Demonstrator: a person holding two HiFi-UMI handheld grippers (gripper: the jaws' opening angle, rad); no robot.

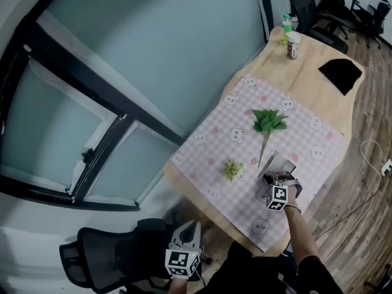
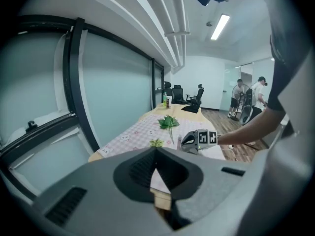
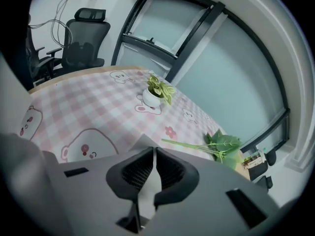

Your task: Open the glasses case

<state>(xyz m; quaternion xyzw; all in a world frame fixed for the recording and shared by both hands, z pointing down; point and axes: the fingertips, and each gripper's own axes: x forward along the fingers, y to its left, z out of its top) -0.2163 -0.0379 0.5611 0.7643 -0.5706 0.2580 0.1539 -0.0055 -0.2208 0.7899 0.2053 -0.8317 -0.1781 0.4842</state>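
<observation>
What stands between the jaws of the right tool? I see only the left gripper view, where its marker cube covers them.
Observer: In the right gripper view the right tool is closed on a thin pale edge, apparently of the grey glasses case.
Operator: And where is the left tool?
Observer: The head view shows the left tool off the table, near a black office chair.
Operator: Is the small plant potted?
Observer: Yes, the right gripper view shows the small plant in a white pot.
</observation>
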